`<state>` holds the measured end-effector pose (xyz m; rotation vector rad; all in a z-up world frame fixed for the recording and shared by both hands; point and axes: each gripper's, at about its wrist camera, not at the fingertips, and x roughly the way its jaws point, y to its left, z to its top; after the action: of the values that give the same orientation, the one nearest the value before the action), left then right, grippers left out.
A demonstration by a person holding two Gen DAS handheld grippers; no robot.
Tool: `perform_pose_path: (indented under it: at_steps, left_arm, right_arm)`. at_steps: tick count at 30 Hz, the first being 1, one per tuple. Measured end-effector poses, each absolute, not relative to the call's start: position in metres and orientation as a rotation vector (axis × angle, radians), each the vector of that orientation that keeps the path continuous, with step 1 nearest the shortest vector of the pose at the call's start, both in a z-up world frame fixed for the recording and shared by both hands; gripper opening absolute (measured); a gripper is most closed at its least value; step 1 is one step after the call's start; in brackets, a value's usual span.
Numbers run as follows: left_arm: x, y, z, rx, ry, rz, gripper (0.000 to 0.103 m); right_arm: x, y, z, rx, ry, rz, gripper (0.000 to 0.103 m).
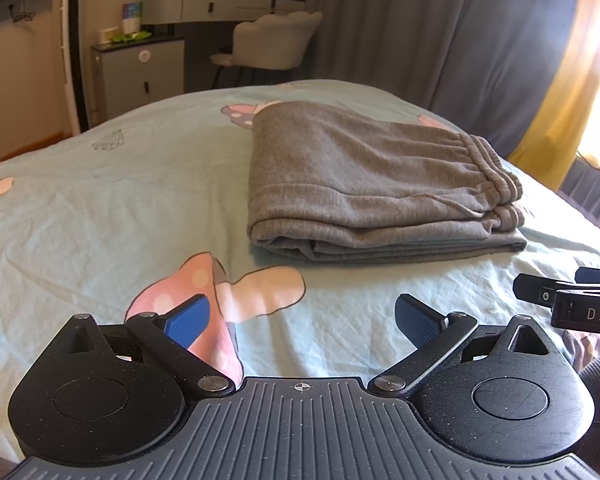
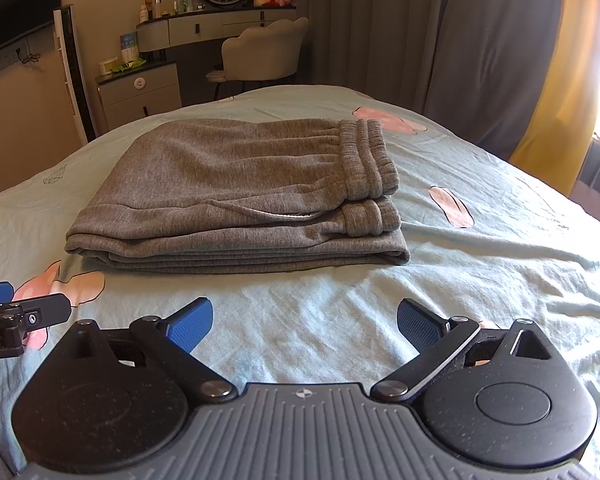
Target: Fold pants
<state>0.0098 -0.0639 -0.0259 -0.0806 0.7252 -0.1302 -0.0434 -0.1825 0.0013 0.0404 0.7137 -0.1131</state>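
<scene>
pants (image 2: 236, 192) folded into a neat stack on bed (image 2: 480, 300) | left gripper (image 1: 300, 316), right gripper (image 2: 305, 322) near, spread wide, empty | looks finished

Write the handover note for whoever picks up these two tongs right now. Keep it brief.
Left tongs: open, empty, above the bedsheet, short of the pants.
Right tongs: open, empty, level with the left ones, also short of the pants.
Pants: grey, folded into a compact stack in the middle of the bed, waistband on the right end, layers lined up along the near edge.
Done: the folding looks complete; nothing is held.
Left: probably only a check. A pale pocket lining peeks out on the near side; tuck it in if neatness matters.
</scene>
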Motion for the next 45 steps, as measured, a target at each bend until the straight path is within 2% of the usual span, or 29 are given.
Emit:
perform_pose_path:
  at_steps: [45]
  left_arm:
    - [0.0080,-0.0685,-0.0240,-0.131,0.701,-0.244,0.102]
  right_arm:
    - [-0.0428,-0.1806,-0.0003,0.034,0.718,-0.134,0.099]
